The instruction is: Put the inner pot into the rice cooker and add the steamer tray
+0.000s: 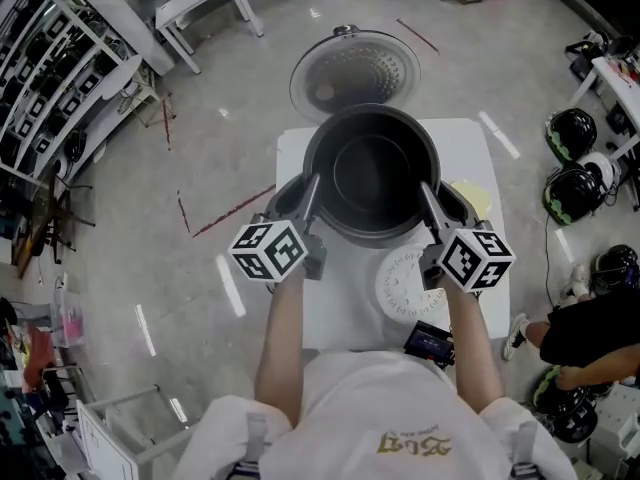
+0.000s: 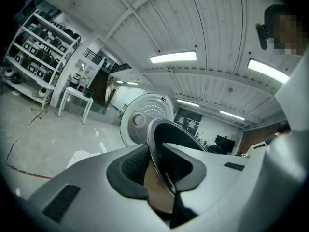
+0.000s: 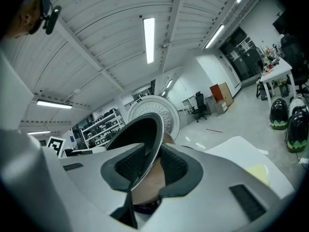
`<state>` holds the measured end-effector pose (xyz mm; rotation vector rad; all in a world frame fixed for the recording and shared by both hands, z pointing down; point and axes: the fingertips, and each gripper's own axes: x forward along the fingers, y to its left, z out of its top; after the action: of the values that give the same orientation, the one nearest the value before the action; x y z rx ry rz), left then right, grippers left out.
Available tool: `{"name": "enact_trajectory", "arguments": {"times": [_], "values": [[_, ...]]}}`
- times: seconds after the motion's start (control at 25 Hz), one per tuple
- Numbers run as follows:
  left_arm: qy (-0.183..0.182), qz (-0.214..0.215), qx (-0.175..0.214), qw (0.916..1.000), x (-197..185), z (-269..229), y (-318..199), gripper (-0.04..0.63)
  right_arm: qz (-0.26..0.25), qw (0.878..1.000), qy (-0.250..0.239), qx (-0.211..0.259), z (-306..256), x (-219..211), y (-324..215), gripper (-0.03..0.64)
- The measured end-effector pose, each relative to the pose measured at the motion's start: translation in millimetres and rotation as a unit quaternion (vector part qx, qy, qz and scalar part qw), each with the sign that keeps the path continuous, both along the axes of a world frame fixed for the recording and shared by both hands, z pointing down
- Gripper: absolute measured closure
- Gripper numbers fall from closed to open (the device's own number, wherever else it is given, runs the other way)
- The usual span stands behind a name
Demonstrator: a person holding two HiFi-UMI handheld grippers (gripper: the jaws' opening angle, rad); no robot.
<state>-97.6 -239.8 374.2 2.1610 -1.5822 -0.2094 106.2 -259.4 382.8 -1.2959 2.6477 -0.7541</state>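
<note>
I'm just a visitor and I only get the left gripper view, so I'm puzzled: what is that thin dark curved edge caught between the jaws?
Observer: The head view shows it is the rim of a big dark pot. The left hand-held gripper grips one side of it.
Visitor: What holds the other side?
Observer: The right hand-held gripper is clamped on the opposite rim.
Visitor: Is anything else lying around?
Observer: A round white tray lies flat on the white table, close beside the right hand-held gripper.
</note>
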Motion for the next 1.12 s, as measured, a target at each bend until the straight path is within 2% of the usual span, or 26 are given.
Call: {"name": "enact_trajectory", "arguments": {"times": [0.44,0.84,1.12], "values": [[-0.003,-0.021,-0.035,0.9992,1,31,-16,0.495,-0.026,0.999,0.010,-0.035,30,-1,-26,0.502],[-0.009,-0.022,-0.077,0.9968,0,59,-32,0.489,-0.038,0.997,0.031,-0.062,56,-4,-45,0.499],[-0.044,-0.028,-0.102,0.9934,-1,77,-37,0.480,-0.048,0.996,0.058,-0.052,67,-6,-51,0.491]]}}
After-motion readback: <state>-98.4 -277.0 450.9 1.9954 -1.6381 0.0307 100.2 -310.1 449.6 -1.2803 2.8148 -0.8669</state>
